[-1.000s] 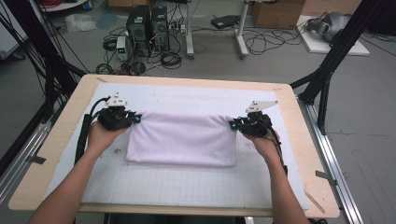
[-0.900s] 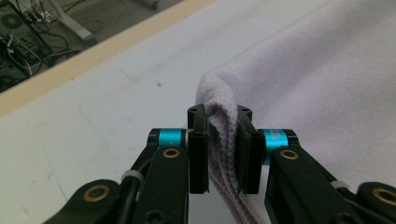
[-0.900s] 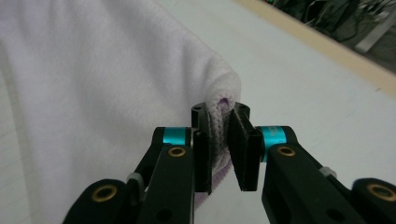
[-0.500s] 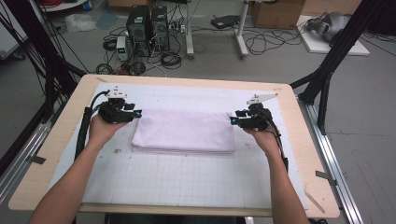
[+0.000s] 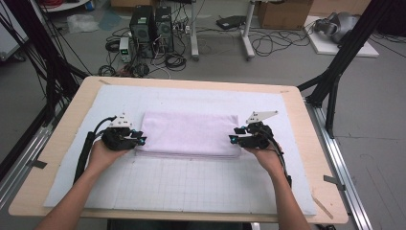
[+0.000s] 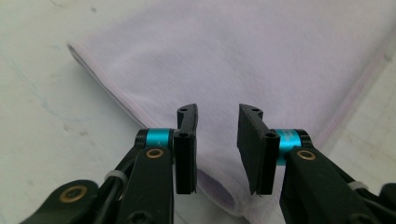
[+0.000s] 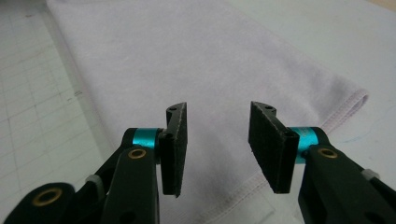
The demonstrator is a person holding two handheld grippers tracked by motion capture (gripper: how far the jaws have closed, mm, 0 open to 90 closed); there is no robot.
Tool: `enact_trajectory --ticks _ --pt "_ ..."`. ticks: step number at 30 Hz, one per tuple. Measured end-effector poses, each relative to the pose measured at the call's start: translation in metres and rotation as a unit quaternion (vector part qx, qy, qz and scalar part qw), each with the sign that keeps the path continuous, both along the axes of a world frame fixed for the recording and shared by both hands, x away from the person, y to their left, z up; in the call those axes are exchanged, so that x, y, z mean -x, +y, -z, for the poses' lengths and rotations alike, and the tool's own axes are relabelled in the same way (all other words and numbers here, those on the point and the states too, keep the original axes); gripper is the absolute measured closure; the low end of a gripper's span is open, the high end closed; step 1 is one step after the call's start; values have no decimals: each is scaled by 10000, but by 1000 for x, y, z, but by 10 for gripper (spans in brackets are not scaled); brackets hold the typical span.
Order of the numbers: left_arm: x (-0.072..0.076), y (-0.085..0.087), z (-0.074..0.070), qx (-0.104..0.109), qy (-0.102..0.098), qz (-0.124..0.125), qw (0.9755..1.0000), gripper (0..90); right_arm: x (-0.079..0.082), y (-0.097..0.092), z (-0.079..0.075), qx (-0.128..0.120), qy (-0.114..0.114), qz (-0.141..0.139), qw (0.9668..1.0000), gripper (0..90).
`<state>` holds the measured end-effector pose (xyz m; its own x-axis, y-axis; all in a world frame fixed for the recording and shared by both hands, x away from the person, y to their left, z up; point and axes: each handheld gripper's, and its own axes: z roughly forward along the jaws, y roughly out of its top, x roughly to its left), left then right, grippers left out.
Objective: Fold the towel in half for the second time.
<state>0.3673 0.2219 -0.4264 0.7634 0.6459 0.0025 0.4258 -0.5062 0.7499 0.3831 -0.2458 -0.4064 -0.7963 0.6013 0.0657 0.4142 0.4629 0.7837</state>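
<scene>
Two grippers are hovering at the ends of one folded lilac towel (image 5: pixel 189 133) that is lying flat on the white mat (image 5: pixel 191 187) on the table (image 5: pixel 62 129). The left gripper (image 6: pixel 217 135), jaws apart after just narrowing, is gripping nothing. The right gripper (image 7: pixel 217 140) is gaping likewise, empty, above the hem.
</scene>
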Motion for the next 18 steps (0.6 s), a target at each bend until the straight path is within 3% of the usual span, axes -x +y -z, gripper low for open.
enact_trajectory --ticks 2,3,6,11,13,18 --pt "3 -2 8 -132 111 58 9998 678 3 -1 1 -51 -21 12 10000 561" --pt "5 -1 9 -71 5 42 10000 675 5 -1 2 -77 -61 16 10000 552" --pt "8 2 7 13 0 10 10000 648 8 0 0 -88 -2 -4 10000 512" --pt "22 8 -5 309 -231 -176 9991 517 16 1 -8 -163 -169 -32 9997 460" --pt "27 10 -9 460 -229 -217 9984 457 19 1 -10 -185 -187 -21 9997 427" --pt "41 15 -15 579 -363 -291 9972 365 28 3 -12 -258 -226 9 9994 356"
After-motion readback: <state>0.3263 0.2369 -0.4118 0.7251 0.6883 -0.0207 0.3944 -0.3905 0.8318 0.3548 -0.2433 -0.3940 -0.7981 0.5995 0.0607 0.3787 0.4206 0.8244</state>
